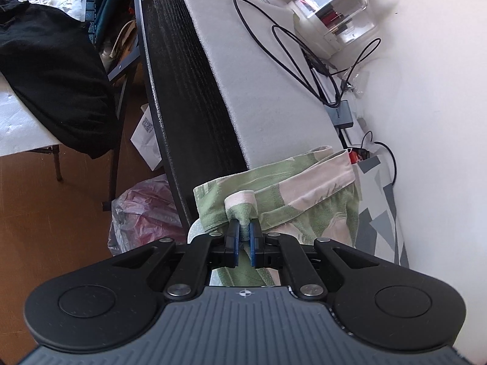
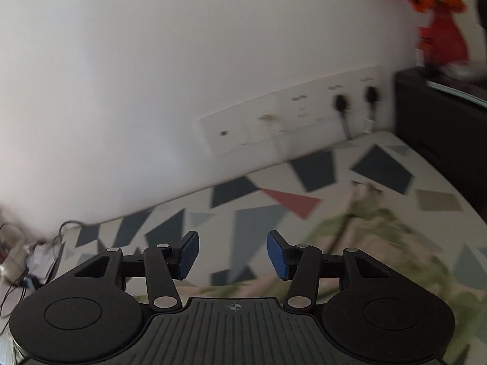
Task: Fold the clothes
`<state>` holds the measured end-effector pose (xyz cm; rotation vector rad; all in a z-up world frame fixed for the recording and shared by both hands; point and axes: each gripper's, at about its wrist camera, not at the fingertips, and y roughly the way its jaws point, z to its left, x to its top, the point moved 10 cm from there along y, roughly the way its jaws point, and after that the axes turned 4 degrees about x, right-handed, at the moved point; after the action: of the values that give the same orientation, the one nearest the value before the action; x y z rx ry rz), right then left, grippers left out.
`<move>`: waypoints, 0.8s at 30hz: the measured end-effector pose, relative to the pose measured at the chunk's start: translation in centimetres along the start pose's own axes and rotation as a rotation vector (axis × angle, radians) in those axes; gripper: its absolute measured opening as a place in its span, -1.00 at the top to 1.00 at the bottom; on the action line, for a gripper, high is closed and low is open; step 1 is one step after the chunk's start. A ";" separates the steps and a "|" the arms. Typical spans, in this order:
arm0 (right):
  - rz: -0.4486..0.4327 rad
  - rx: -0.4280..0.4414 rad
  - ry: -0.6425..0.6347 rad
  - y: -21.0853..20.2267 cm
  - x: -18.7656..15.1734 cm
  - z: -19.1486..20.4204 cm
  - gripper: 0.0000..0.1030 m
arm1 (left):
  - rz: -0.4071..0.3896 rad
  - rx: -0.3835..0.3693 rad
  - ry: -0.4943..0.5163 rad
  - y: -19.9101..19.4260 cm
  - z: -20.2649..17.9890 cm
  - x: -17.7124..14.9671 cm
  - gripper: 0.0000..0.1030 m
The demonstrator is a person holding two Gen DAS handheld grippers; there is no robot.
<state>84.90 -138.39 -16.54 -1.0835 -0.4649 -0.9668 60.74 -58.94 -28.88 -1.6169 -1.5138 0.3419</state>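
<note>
A green and pale pink patterned garment (image 1: 292,200) lies bunched at the near end of the grey foam surface (image 1: 243,70). My left gripper (image 1: 243,237) is shut on a pinched fold of the garment, its blue pads (image 1: 233,243) pressing the cloth from both sides. In the right wrist view the same garment (image 2: 380,243) shows blurred, spread on a sheet with a geometric print (image 2: 319,176). My right gripper (image 2: 232,254) hangs above that sheet, its jaws apart with nothing between them, left of the garment.
A black table edge (image 1: 182,97) runs beside the foam. Black cables (image 1: 304,48), a small grey box (image 1: 341,115) and a clear container (image 1: 338,15) lie along the white wall. A black garment (image 1: 51,76) drapes a side table. Wall sockets (image 2: 289,115) and a dark cabinet (image 2: 441,127) stand ahead.
</note>
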 end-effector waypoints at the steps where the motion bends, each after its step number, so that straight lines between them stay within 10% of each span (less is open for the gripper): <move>1: -0.008 -0.019 0.050 -1.2 -0.4 -2.2 0.07 | 0.004 0.012 0.001 0.2 -0.1 0.0 0.86; 14: 0.038 0.028 0.453 6.1 -4.0 -9.8 0.21 | 0.027 0.097 0.021 1.0 -0.4 0.2 0.85; 24: 0.054 -0.188 0.571 15.0 1.4 -14.9 0.22 | 0.019 0.117 0.013 0.7 -0.4 0.1 0.85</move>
<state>96.41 -150.33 -29.77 -0.9250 0.1235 -1.2323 61.51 -58.90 -29.06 -1.5399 -1.4429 0.4221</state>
